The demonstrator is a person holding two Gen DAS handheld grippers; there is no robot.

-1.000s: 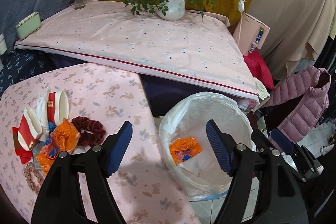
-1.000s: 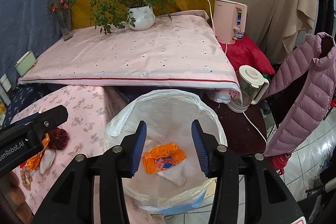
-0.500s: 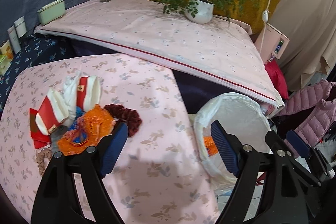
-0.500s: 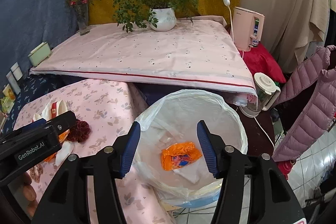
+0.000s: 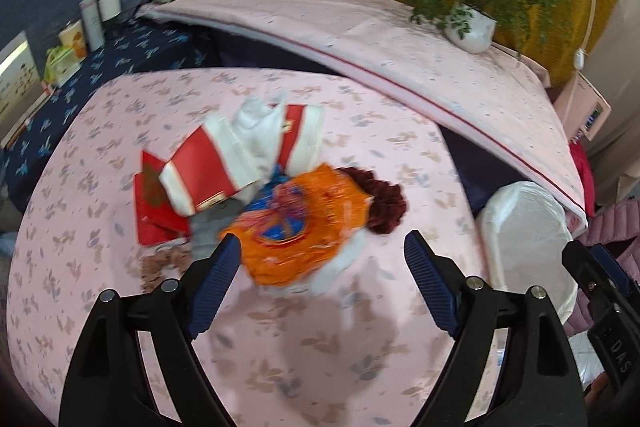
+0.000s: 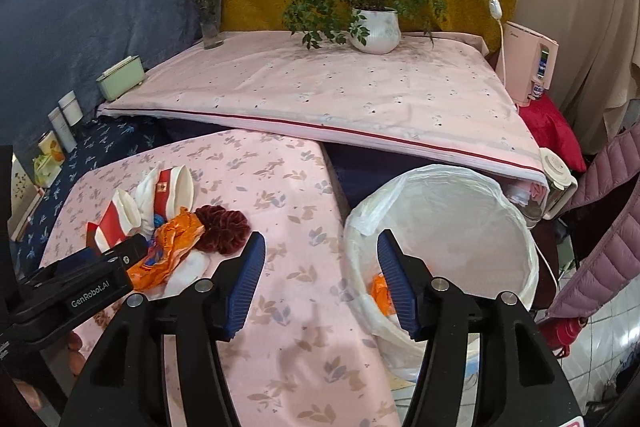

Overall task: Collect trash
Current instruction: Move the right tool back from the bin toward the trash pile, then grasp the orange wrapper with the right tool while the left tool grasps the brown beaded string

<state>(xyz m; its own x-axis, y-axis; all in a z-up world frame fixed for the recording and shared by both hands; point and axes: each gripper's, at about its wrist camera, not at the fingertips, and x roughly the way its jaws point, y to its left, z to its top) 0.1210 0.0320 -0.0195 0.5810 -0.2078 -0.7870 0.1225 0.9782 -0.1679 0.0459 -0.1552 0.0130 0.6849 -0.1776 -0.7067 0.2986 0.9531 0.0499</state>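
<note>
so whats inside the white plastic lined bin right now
An orange crumpled wrapper lies low in the white plastic-lined bin, partly hidden by the right gripper's finger. The rest of the bottom is covered.

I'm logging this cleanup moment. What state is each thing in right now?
Left tongs: open, empty, jaws just opening, over the pile.
Right tongs: open, empty, jaws just opening.
Orange wrapper: crumpled, on the table, not gripped.
Bin: lined with a bag, open, one orange wrapper inside.
Red-and-white cartons: lying flattened on the table.
Scrunchie: lying beside the pile.
</note>
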